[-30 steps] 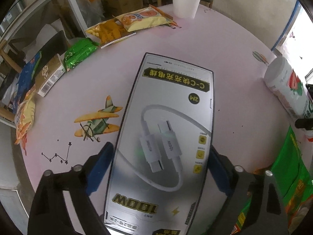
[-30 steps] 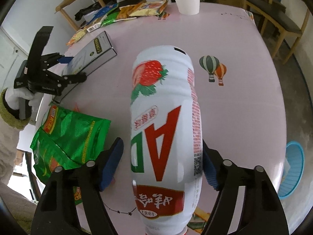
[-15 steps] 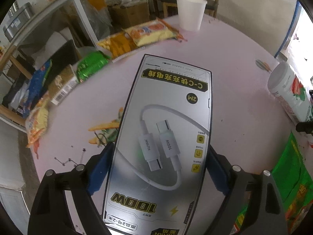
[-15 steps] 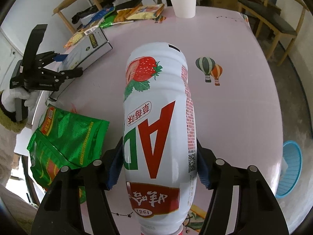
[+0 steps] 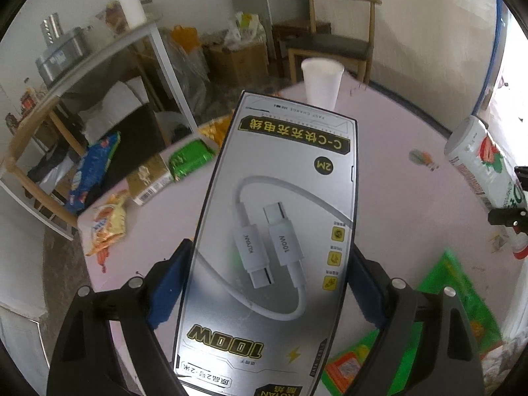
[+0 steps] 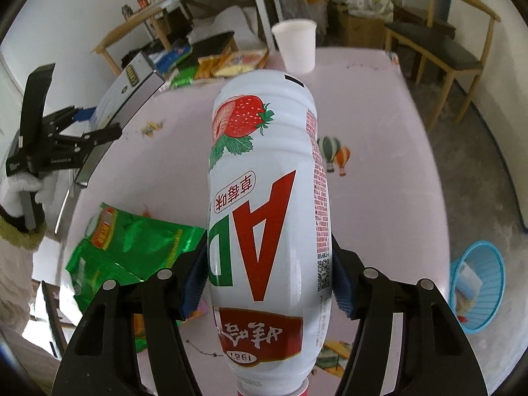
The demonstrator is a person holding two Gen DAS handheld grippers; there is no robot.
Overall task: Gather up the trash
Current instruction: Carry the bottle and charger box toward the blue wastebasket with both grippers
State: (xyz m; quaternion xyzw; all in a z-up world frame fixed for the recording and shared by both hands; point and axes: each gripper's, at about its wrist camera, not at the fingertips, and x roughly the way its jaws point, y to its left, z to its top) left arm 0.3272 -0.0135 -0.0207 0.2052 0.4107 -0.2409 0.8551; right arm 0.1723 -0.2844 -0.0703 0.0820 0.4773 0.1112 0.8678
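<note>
My left gripper (image 5: 269,280) is shut on a silver charging-cable box (image 5: 277,231) and holds it tilted up above the pink round table (image 5: 396,181). The box and left gripper also show in the right wrist view (image 6: 128,95), at the left. My right gripper (image 6: 267,280) is shut on a white strawberry-drink bottle (image 6: 264,198), lifted above the table. The bottle also shows at the right edge of the left wrist view (image 5: 478,165). A blue trash basket (image 6: 478,280) stands on the floor at the right of the table.
A white paper cup (image 6: 295,46) stands at the table's far edge. A green snack bag (image 6: 132,247) lies near me on the table. Several snack wrappers (image 5: 105,221) and a small carton (image 5: 148,178) lie along the left edge. Chairs and shelves surround the table.
Both grippers have lifted and tilted up with their objects, so the views now show more of the room. The right gripper closed tighter on the bottle.
</note>
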